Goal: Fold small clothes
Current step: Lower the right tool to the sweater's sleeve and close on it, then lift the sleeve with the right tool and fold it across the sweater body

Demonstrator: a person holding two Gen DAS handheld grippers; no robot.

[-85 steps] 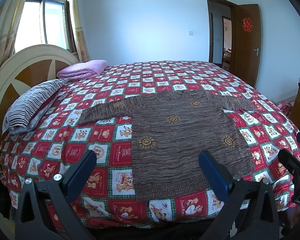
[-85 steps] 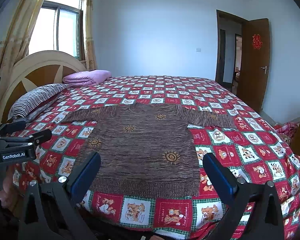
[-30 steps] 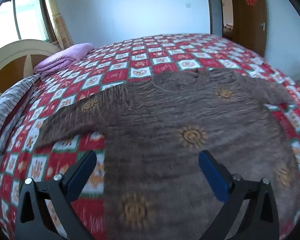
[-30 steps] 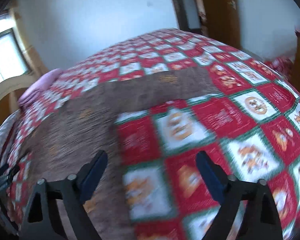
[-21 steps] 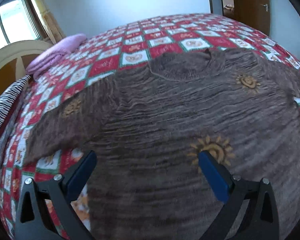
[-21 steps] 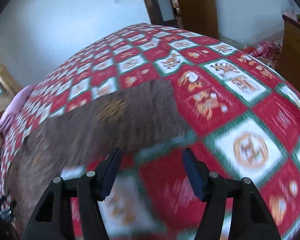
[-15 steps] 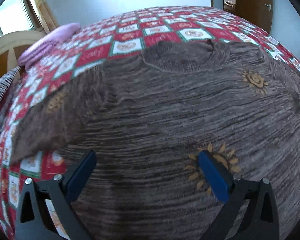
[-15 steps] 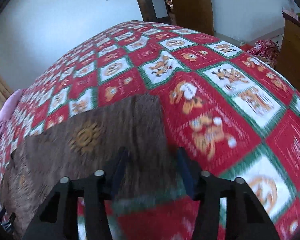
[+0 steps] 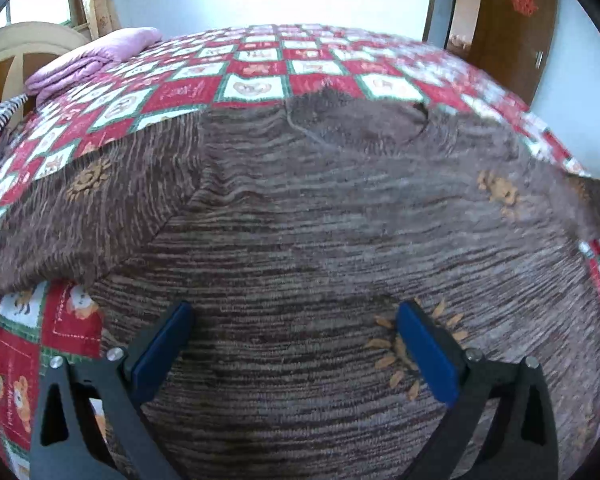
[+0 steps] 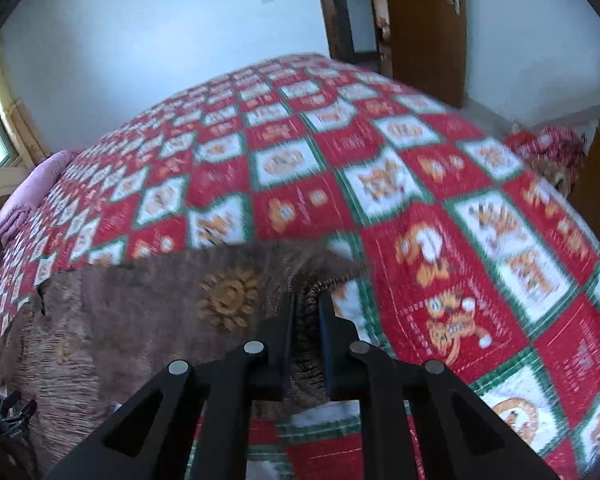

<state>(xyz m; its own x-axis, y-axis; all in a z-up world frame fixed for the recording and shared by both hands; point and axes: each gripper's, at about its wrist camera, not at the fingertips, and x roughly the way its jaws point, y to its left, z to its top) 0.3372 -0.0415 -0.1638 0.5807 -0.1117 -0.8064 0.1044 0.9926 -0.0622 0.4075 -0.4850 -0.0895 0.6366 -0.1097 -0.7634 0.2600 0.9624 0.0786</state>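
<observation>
Sleeve-fold step: right gripper (image 10: 305,312) clamps the brown knitted sweater (image 9: 320,220) cuff, left gripper (image 9: 292,334) hovers spread above; next, carry the sleeve across the body

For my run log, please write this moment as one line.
left gripper: open, over sweater body | right gripper: shut on sweater sleeve end | sweater: flat on bed, unfolded

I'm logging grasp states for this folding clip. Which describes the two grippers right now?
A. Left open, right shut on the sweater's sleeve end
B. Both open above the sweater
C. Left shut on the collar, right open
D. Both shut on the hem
A: the left gripper hovers with jaws wide apart over the sweater, while the right gripper pinches the sleeve end.
</observation>
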